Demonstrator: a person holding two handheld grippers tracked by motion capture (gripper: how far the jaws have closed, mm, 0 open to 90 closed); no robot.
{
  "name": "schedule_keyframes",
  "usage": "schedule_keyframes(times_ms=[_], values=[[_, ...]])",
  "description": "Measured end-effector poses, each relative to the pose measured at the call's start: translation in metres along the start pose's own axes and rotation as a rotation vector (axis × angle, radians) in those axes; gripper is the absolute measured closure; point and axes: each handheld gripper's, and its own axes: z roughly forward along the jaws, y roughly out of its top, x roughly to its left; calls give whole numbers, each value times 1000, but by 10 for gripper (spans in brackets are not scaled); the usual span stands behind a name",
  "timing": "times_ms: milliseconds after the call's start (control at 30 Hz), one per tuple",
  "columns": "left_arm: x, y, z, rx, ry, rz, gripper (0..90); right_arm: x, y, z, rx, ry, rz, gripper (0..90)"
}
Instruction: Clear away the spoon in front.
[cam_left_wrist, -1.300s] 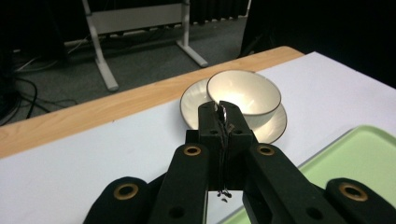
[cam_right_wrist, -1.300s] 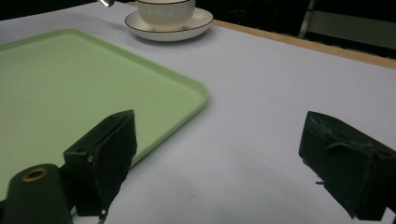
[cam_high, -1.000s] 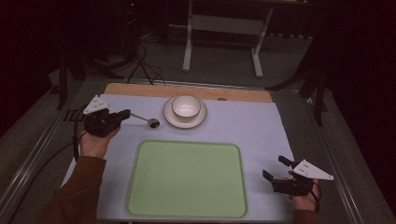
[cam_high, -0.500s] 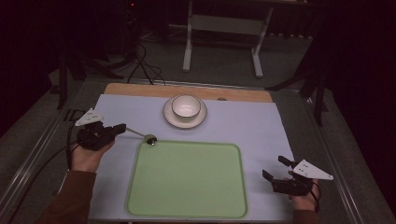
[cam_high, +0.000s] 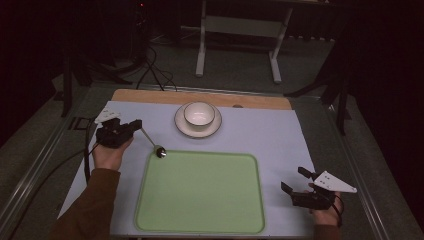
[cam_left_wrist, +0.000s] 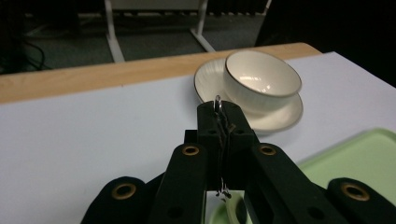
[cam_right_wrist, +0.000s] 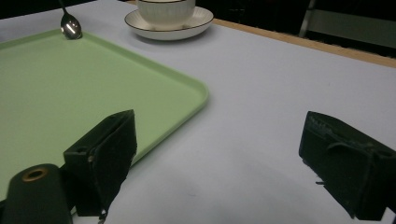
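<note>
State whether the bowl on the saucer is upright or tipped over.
Upright: the bowl sits level on the saucer, its open rim facing up.

The tray (cam_high: 200, 210) in the near middle is pale green all over, plain, with no pattern. The worktop (cam_high: 260, 135) under it is a flat pale lilac-white, and a strip of light wood (cam_high: 150, 96) runs along its far edge. The bowl (cam_high: 199, 113) at the far middle is cream-white with a thin dark rim line; its saucer (cam_high: 186, 127) is the same cream with a dark edge and faint ribbing. The spoon (cam_high: 160, 152) is shiny silver. The left gripper (cam_high: 131, 124) and right gripper (cam_high: 294, 179) are matt black with brass-coloured rivets, each topped by a light grey plate. The sleeve (cam_high: 95, 200) at near left is rust brown.
</note>
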Motion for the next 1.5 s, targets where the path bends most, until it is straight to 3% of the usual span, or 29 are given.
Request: schedule_keyframes(times_ms=[300, 533, 1033, 1300, 1500], values=[[3, 7, 27, -23, 14, -38, 880, 0, 0, 0, 9, -2, -6, 110], [4, 10, 35, -15, -16, -53, 884, 1, 0, 1, 11, -3, -13, 110], [9, 15, 7, -1, -75, -25, 891, 0, 0, 0, -6, 3, -11, 111], [9, 17, -6, 27, -150, -27, 891, 1, 0, 0, -6, 5, -13, 111], [1, 16, -11, 65, -203, 14, 890, 1, 0, 0, -4, 4, -13, 111]])
